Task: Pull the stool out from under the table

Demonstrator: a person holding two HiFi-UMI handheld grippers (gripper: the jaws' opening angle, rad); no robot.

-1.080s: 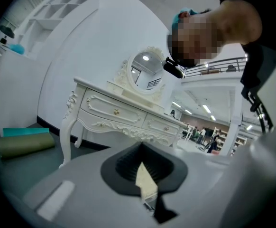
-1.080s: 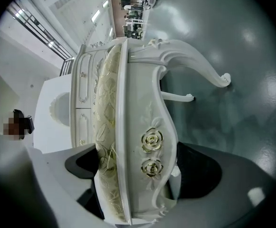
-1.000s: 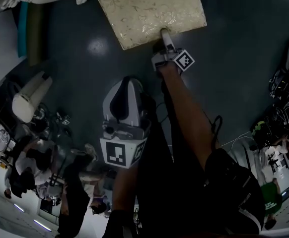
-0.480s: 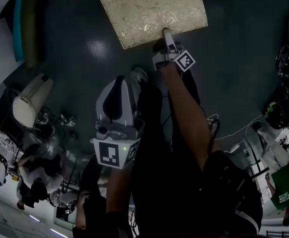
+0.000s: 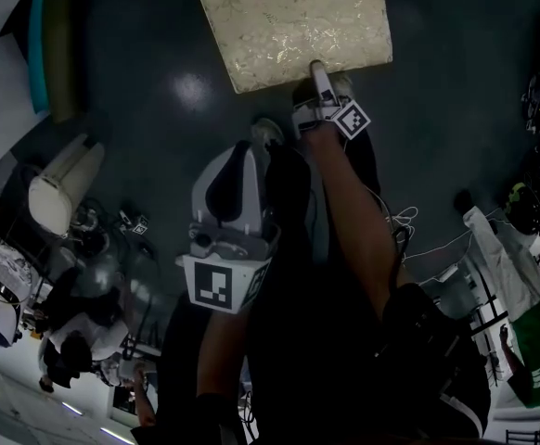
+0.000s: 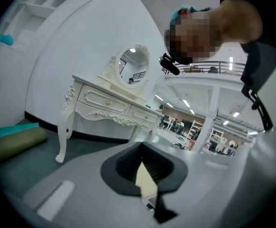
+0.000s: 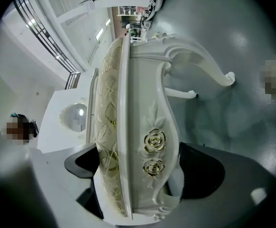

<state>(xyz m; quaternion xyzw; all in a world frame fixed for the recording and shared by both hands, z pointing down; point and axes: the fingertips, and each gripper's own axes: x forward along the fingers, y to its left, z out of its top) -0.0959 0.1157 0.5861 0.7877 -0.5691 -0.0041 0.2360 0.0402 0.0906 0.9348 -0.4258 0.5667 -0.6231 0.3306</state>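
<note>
Dark floor (image 5: pixel 456 82) (glossy) under stool (image 5: pixel 293 26)

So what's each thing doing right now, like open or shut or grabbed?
stool: upright, out from under the dressing table, seat edge grabbed.
right gripper: shut on the stool's seat edge.
left gripper: shut, holding nothing, away from the stool.
drawers: closed.
</note>
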